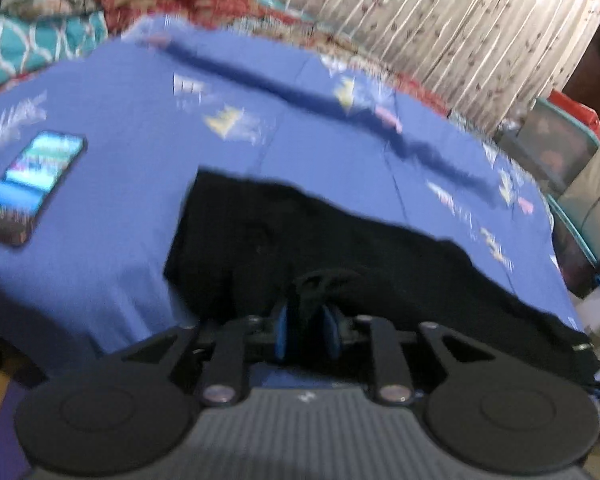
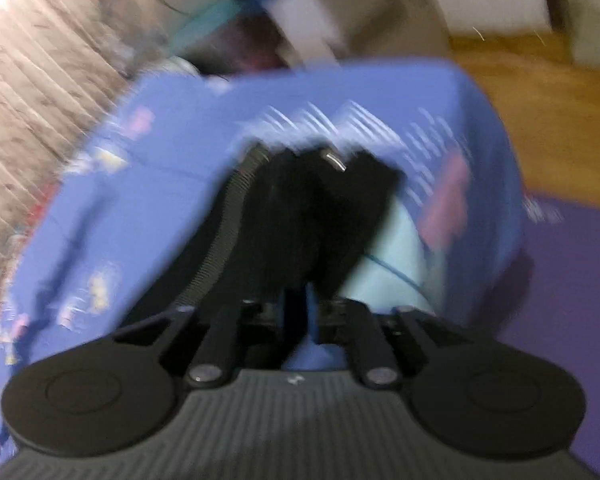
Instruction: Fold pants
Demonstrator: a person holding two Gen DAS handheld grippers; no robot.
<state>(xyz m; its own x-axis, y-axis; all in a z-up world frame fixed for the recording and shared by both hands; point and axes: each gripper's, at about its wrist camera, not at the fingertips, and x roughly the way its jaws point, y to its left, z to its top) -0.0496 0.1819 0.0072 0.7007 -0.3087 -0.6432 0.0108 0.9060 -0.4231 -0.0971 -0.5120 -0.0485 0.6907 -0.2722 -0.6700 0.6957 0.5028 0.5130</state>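
Bed [image 1: 120, 240] under blue patterned sheet [image 1: 300, 128]. Black pants [image 1: 300, 240] lie flat on sheet, spreading ahead and right of left fingers [image 1: 280, 332]. Phone [image 1: 32, 188], screen lit, on sheet far left of fingers, well apart from pants.

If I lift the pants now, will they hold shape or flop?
Probably flop: the pants lie limp with wavy edges on the sheet. Fabric bunches between the left gripper fingers, so it looks soft. Likely light; they may drag and unfold.
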